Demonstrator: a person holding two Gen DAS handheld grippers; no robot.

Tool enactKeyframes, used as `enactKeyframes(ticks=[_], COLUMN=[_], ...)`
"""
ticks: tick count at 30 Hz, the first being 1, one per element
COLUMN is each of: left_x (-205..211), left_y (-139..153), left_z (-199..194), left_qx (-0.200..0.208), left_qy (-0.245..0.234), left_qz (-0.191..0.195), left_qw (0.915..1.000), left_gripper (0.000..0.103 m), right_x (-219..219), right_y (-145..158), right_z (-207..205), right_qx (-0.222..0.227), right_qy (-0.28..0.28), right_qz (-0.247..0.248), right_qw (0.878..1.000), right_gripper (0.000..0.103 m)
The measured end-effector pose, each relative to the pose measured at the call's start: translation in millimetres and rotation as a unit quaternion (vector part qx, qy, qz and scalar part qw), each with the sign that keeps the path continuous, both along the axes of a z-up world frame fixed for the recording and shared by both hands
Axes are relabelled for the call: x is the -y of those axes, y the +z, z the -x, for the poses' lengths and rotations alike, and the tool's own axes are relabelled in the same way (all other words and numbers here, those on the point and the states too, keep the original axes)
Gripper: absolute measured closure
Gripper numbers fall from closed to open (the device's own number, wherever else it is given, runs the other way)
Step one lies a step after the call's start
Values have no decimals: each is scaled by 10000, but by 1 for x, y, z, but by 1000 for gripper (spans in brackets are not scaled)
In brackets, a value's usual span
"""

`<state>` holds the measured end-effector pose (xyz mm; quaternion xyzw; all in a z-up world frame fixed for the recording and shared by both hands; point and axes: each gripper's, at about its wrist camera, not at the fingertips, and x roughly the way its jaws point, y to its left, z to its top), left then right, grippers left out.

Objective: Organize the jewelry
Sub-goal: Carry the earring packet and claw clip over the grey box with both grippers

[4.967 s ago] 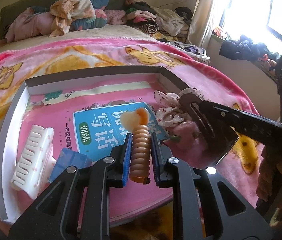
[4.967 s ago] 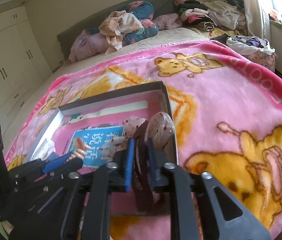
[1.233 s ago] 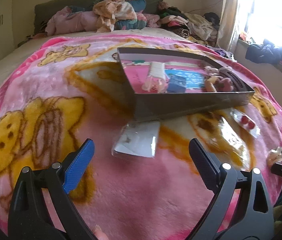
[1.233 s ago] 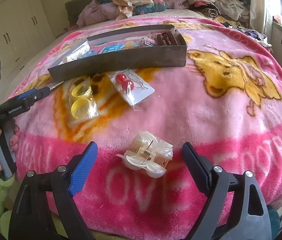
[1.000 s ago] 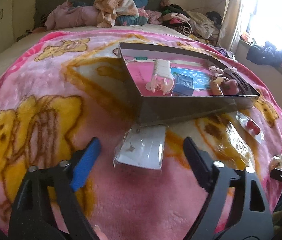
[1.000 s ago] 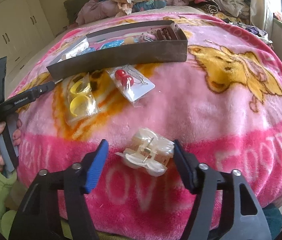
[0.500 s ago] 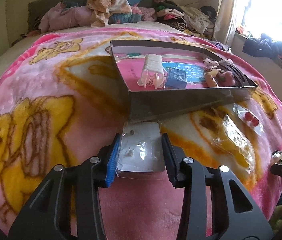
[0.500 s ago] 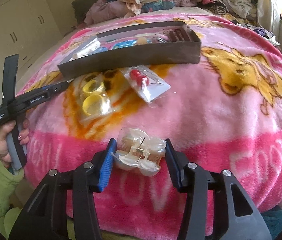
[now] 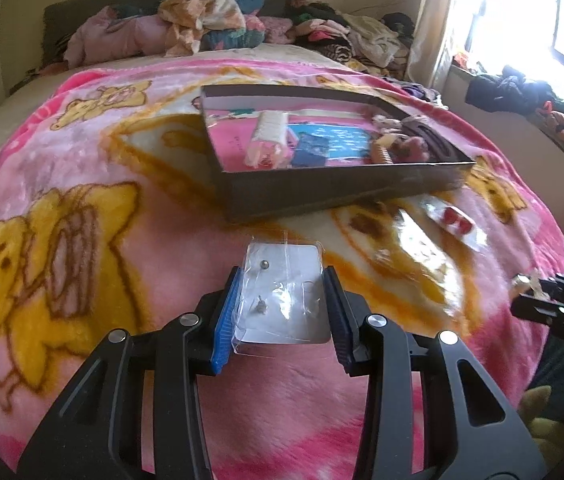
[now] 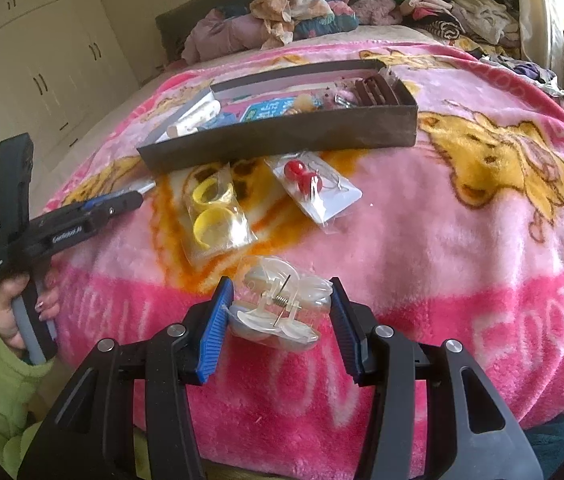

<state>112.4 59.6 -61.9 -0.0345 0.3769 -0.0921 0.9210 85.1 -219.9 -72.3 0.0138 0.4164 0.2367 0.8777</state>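
Note:
My left gripper [image 9: 282, 312] is shut on a clear packet with a white card of small earrings [image 9: 284, 294], held just above the pink blanket in front of the dark box [image 9: 322, 190]. My right gripper [image 10: 278, 320] is shut on a clear pearly hair claw clip [image 10: 280, 304] near the bed's front edge. The box [image 10: 282, 136] holds a white comb, a blue card, a brown clip and other pieces. A packet of yellow rings [image 10: 214, 216] and a packet of red bead earrings [image 10: 312, 186] lie on the blanket before the box.
The pink cartoon blanket [image 10: 462, 220] covers the bed. Piled clothes [image 9: 210, 24] lie at the far end. A bright window [image 9: 522, 20] is on the right, white wardrobes [image 10: 42, 64] on the left. The left gripper's handle and hand [image 10: 30, 236] show in the right wrist view.
Both grippers have closed: the left on the earring packet, the right on the clear hair clip. Both items now sit slightly raised between the fingers.

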Motion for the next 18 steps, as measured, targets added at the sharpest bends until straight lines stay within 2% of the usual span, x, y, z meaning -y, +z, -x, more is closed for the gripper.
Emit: enactKeyframes(ticks=[8,18], left_x=[25,56], left_y=[17,32], left_z=[5,-8], left_qx=[179,384], left_qy=[-321,-622], left_qz=[95,212], left_qw=[9993,9971], left_gripper=[72,71], right_x=[10,15], right_y=[12,25], right_z=[1,-8], right_qx=[192,403], right_qy=[-169,-288], right_qz=[-85,-132], right_qw=[9996,9987], right_gripper=[57,57])
